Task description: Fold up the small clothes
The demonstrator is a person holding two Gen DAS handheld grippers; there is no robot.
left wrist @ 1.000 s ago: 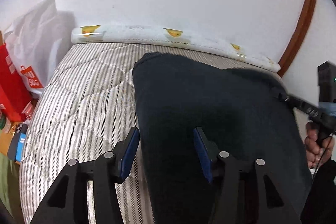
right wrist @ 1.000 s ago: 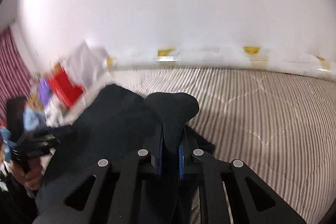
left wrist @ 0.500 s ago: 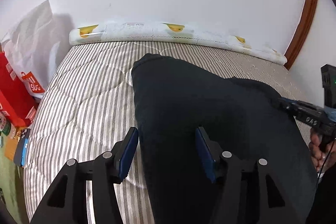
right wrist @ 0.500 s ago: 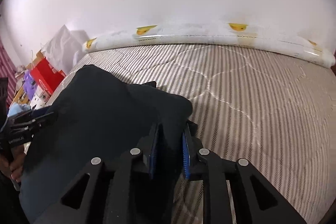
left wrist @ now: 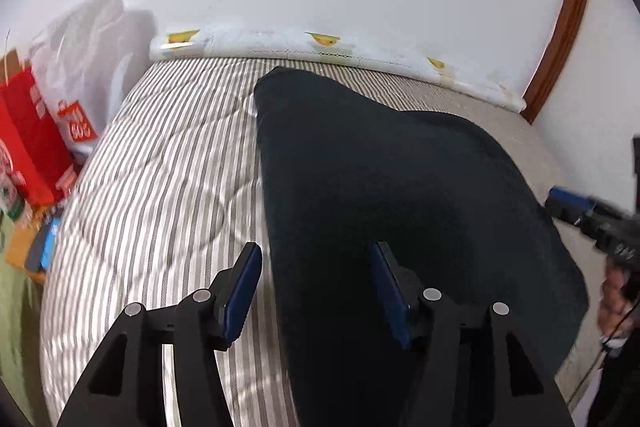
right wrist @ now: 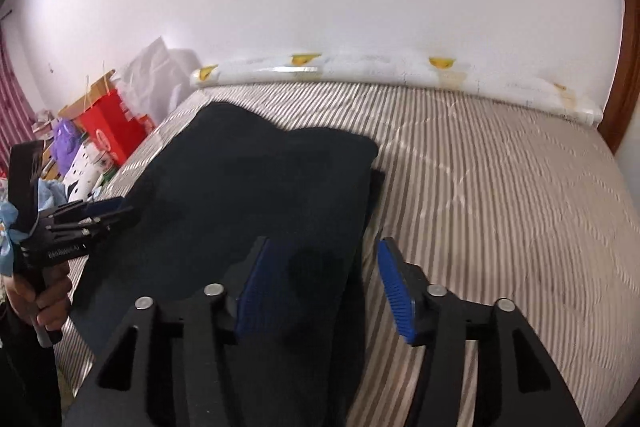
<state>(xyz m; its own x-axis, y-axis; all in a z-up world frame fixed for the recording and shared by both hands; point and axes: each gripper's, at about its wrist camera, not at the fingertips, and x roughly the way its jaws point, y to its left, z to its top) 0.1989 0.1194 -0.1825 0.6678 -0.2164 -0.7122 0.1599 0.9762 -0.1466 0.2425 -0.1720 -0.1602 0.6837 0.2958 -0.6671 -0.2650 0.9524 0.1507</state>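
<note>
Two claws hang over one dark garment (left wrist: 384,195) that lies across the striped bed (left wrist: 160,187), filling the centre and lower right of the left wrist view. The left claw (left wrist: 316,291) is spread wide, its blue pads on either side of the garment's near left edge, with nothing pinched between them. The right claw (right wrist: 320,283) is also spread: in the right wrist view its left pad sits over the dark cloth at lower centre, while its right pad stands over bare striped bedding just beside the garment's right edge. Neither claw holds anything.

The garment looks doubled over on its right side, where a thicker upper layer ends at a rounded corner (right wrist: 360,151) and a thinner strip of dark cloth peeks out from beneath it. That suggests one fold is laid and the next needs a fresh grasp.

Risks from here, as I judge them: the cloth is soft and uniformly dark, so layers are hard to tell apart, and a claw closing at the edge could catch only the top layer and peel the fold open. Closing too deep could pinch the bedding along with the cloth and drag it. Uneven lifting by the two claws would skew the edges.
</note>
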